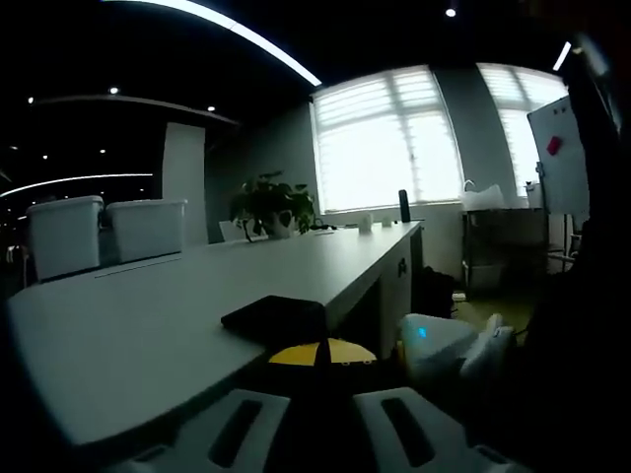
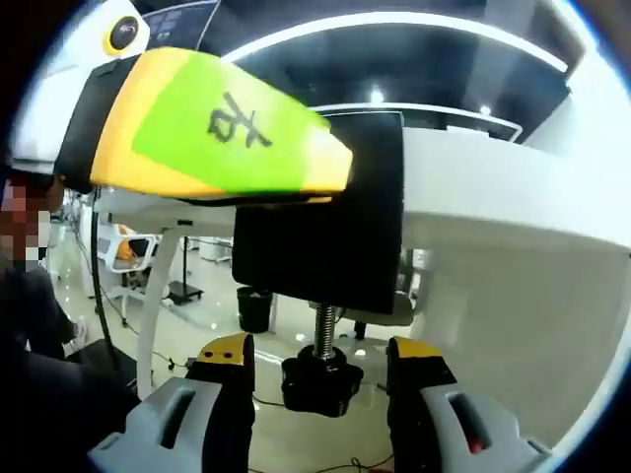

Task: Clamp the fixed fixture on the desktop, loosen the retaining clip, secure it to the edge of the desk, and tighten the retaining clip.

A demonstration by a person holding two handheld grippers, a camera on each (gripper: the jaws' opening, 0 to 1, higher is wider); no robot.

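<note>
The black metal C-shaped clamp fixture (image 2: 325,222) was seen hooked over the edge of the long white desk (image 2: 513,197), its threaded screw (image 2: 323,330) hanging below and ending in a black lobed knob (image 2: 317,379). The right gripper (image 2: 320,379) was positioned with its yellow-tipped jaws parted on either side of that knob, not pressing it. In the left gripper view, the fixture's flat black top plate (image 1: 276,317) was seen resting on the desk's corner, with the left gripper (image 1: 320,424) held just before it, jaws apart and grasping nothing. For tightening, the knob would best be pinched squarely and turned until the pad met the desk's underside.
</note>
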